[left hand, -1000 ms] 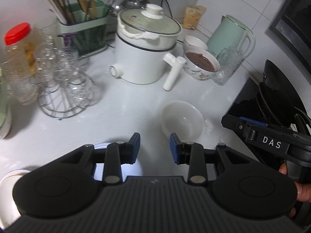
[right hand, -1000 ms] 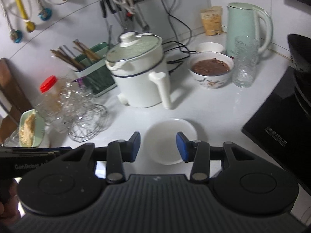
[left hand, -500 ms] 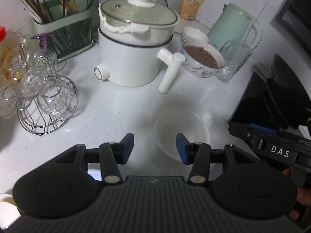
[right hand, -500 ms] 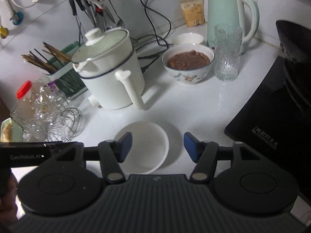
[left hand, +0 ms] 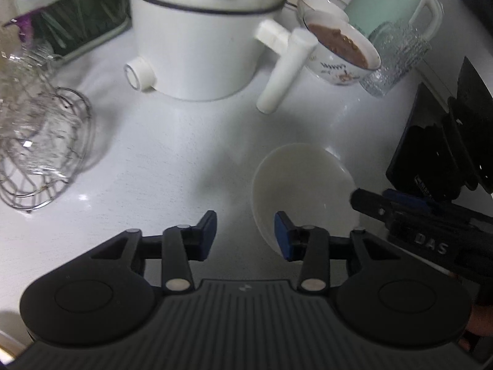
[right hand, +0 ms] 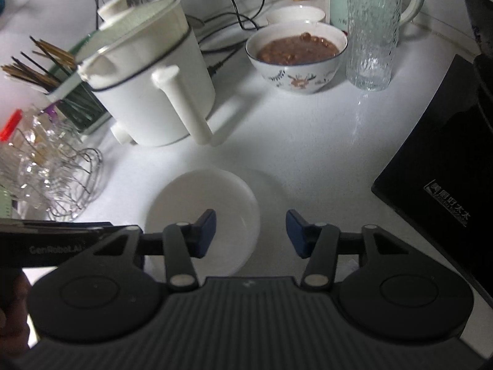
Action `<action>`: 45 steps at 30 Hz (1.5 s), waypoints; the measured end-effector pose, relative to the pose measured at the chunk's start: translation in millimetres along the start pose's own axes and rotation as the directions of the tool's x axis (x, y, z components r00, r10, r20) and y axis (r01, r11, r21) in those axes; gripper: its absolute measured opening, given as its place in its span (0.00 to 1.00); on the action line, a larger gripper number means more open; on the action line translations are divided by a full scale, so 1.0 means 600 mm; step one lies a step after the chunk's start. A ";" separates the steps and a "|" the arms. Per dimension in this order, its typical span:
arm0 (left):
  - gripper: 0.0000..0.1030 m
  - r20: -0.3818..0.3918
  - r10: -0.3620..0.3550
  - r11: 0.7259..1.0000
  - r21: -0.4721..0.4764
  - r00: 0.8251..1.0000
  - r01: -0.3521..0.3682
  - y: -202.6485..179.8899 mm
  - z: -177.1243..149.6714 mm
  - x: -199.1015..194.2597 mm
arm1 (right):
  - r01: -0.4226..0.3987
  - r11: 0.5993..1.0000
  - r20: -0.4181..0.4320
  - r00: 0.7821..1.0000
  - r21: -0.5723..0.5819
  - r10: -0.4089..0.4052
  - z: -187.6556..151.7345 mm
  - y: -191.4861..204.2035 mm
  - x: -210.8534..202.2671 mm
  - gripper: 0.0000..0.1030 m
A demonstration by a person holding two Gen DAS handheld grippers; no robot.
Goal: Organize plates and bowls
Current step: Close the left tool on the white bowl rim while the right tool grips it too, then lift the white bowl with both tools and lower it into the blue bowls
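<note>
on the white counter [right hand: 308,141], a white cooker [right hand: 148,92] at the back, then a patterned bowl of brown food [right hand: 297,58]. nearer, an empty white bowl [right hand: 203,209]. over its opposite rims, left gripper [left hand: 245,234] and right gripper [right hand: 251,231], both just narrowed yet unclenched, pinching nothing.

plain white bowl [right hand: 203,212]; deer-patterned bowl [right hand: 297,58] of brown food; mint kettle [left hand: 391,6]; black cooktop [right hand: 437,160]
</note>
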State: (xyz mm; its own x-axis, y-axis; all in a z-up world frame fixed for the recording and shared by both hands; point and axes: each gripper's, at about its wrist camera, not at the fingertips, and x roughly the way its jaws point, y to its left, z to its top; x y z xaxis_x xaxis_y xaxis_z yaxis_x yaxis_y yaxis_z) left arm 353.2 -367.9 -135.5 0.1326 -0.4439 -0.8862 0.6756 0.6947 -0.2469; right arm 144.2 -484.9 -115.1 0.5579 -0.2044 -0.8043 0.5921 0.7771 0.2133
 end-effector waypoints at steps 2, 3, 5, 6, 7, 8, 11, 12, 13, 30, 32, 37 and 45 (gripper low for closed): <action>0.37 -0.011 0.003 1.000 0.009 1.000 -0.003 -0.001 -0.001 0.013 | -0.001 1.000 -0.014 1.000 -0.001 0.001 -0.001 -0.001 0.015 0.39; 0.35 -0.018 0.007 1.000 0.013 1.000 -0.007 -0.002 -0.001 0.020 | -0.003 1.000 -0.022 1.000 0.003 0.003 -0.002 -0.003 0.023 0.36; 0.27 -0.027 -0.001 1.000 0.001 1.000 0.001 0.000 0.001 0.030 | -0.011 1.000 -0.035 0.999 0.012 0.011 -0.005 -0.006 0.037 0.30; 0.25 -0.028 -0.008 1.000 -0.007 1.000 0.008 0.000 0.002 0.034 | -0.010 1.000 -0.040 0.999 0.014 0.010 -0.006 -0.006 0.043 0.27; 0.22 -0.026 -0.014 1.000 -0.013 1.000 0.013 -0.001 0.003 0.037 | -0.011 1.000 -0.044 0.999 0.015 0.012 -0.006 -0.007 0.048 0.23; 0.19 -0.025 -0.012 1.000 -0.012 1.000 0.012 -0.003 0.004 0.040 | -0.017 1.000 -0.048 0.999 0.015 0.018 -0.005 -0.008 0.051 0.21; 0.16 -0.027 -0.013 1.000 -0.016 1.000 0.013 -0.009 0.005 0.043 | -0.020 1.000 -0.051 0.999 0.010 0.021 -0.002 -0.010 0.060 0.16; 0.16 -0.026 -0.018 1.000 -0.023 1.000 0.017 -0.009 0.005 0.042 | -0.030 0.999 -0.054 0.998 0.014 0.030 0.000 -0.012 0.061 0.14; 0.16 -0.027 -0.021 0.999 -0.029 0.999 0.020 -0.009 0.005 0.042 | -0.040 0.999 -0.055 0.998 0.016 0.041 0.001 -0.013 0.062 0.13; 0.16 0.014 -0.027 0.998 -0.055 1.000 0.027 -0.023 -0.001 -0.064 | -0.097 0.995 -0.025 0.995 0.012 0.097 0.010 0.007 -0.021 0.14; 0.16 0.024 -0.023 0.998 -0.056 0.999 0.024 -0.025 -0.006 -0.083 | -0.106 0.994 -0.015 0.994 0.017 0.106 0.008 0.011 -0.038 0.14; 0.16 0.053 -0.023 0.998 -0.065 0.998 0.026 -0.028 -0.022 -0.134 | -0.126 0.992 0.006 0.992 0.005 0.126 0.003 0.024 -0.075 0.14; 0.16 0.087 -0.022 0.998 -0.063 0.996 0.028 -0.038 -0.050 -0.208 | -0.160 0.987 0.028 0.987 0.001 0.159 0.010 0.041 -0.132 0.14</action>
State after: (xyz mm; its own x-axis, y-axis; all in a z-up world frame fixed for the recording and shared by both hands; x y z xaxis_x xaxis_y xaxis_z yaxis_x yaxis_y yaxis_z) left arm 299.4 -311.6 -31.3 0.1799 -0.5067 -0.8431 0.6322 0.7162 -0.2955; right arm 118.1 -453.3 -42.8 0.6615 -0.0947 -0.7439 0.4960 0.7992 0.3394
